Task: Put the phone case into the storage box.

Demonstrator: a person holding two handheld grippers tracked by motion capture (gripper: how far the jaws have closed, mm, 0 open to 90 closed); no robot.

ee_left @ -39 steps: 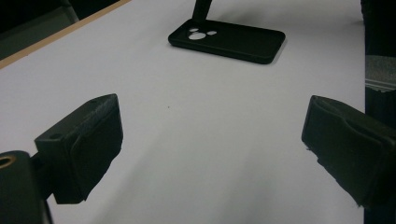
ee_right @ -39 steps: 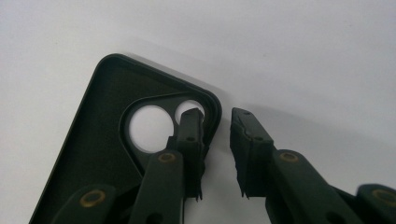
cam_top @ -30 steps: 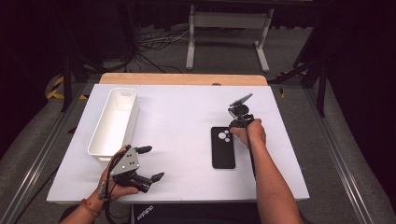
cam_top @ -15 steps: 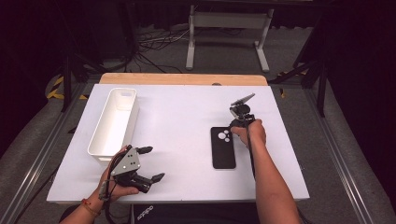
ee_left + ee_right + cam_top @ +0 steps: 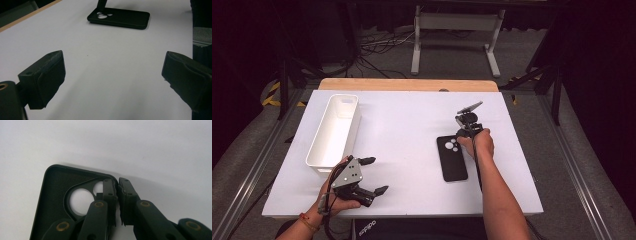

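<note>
The white table (image 5: 412, 125) has a wooden strip along its far edge, and most of its top is bare: a broad open stretch runs between the white bin (image 5: 334, 131) on the left and the black phone case (image 5: 452, 157) right of centre. The near right corner is free as well, apart from the person's right forearm crossing it. The bin stands lengthwise near the left edge, its near end just beside the left gripper (image 5: 374, 175). As far as the high view shows, the bin holds nothing.

The left gripper rests low at the near left of the table in the person's left hand (image 5: 334, 202), its jaws spread wide with bare white table between them. In the left gripper view the case lies well ahead of those jaws, and a dark upright part of the other gripper stands at its camera-cutout end.

The phone case lies flat on the table, open side up — a dark shell with a raised rim, rounded corners and a camera cutout with round holes through which the white table shows. The cutout end points away from the person.

The right gripper (image 5: 117, 188) sits at the far right corner of the case, held from behind by the right hand (image 5: 482, 142). Its jaws are pressed nearly together and pinch the rim at that corner — one jaw inside the shell beside the cutout, the other outside the wall.
</note>
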